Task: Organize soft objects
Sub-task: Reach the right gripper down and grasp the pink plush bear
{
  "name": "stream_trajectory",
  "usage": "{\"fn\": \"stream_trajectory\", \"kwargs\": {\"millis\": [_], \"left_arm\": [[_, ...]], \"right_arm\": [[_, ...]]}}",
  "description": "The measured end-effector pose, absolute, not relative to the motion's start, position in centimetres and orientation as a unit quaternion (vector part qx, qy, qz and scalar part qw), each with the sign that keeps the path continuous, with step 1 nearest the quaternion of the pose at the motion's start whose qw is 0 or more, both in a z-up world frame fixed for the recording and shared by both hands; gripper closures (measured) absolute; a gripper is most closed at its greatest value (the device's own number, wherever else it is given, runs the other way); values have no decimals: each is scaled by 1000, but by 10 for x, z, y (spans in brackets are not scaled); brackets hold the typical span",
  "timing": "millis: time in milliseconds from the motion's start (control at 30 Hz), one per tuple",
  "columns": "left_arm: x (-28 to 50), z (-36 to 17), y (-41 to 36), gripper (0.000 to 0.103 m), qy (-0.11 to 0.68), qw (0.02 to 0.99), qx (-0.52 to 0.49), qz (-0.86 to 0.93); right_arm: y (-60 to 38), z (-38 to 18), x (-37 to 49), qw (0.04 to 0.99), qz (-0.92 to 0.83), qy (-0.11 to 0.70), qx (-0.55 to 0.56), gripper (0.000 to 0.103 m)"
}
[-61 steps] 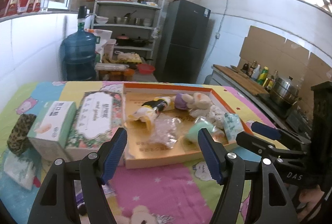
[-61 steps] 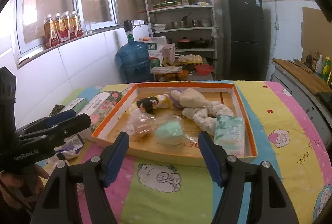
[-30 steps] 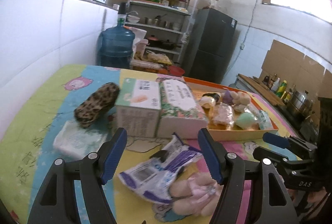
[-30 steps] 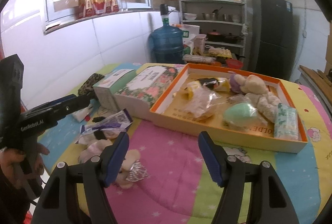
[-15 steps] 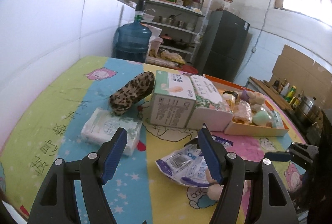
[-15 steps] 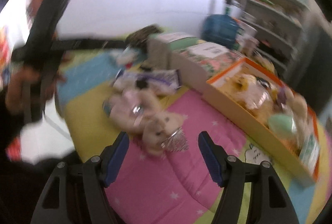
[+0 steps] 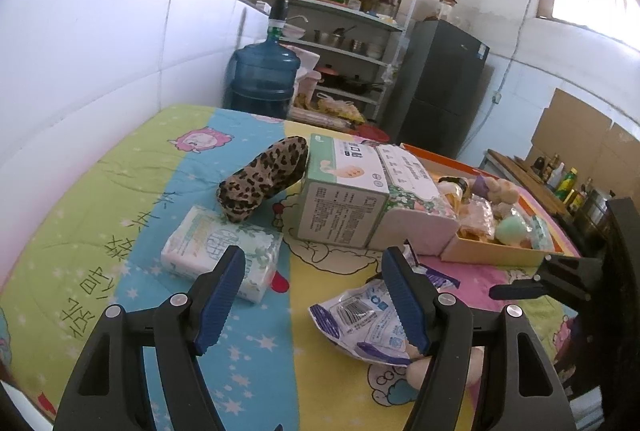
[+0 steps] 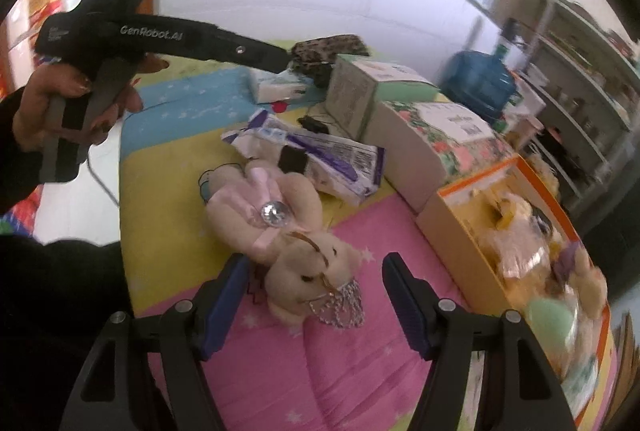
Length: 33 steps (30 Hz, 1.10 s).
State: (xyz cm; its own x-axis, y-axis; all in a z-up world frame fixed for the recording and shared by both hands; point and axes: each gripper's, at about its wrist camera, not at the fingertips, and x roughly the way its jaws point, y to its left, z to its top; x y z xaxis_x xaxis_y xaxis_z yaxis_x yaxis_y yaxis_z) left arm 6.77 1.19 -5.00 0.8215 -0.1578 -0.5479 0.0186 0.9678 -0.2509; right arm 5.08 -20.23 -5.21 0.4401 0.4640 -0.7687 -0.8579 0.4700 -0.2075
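right tool (image 8: 314, 301) spread wide, gripping nothing — plush bear (image 8: 280, 231) lying on the pink patch of the worktop (image 8: 360, 371), its head just ahead of and between the blue fingers (image 8: 404, 305), not touched by either. purple-and-white packet (image 8: 316, 155) right behind the bear, touching it; two tissue boxes (image 8: 404, 119) beyond, orange tray (image 8: 460, 235) of soft toys off to the right. left tool (image 7: 314, 297) also released, empty — white tissue pack (image 7: 222, 251) just past its left finger, the packet (image 7: 360, 315) by its right finger. leopard-print pouch (image 7: 264, 177) leaning against the green box.
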Motion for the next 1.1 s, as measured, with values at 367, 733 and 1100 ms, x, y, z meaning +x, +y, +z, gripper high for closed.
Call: {"fn": "stream_trajectory", "kwargs": {"millis": [367,733,1100], "left_arm": [[75,-53,10,31,317,934,-88,-136],[100,-51,-14,26,350,874,9,-337],[140,-78,-44,26,410,829,83,-371]], "right_arm": [[-174,-65,78,709,502,383,-313,37],[-202,-61,76,744,479,411,-217,60],[-237,-51,28,789,437,402,-155,60]]}}
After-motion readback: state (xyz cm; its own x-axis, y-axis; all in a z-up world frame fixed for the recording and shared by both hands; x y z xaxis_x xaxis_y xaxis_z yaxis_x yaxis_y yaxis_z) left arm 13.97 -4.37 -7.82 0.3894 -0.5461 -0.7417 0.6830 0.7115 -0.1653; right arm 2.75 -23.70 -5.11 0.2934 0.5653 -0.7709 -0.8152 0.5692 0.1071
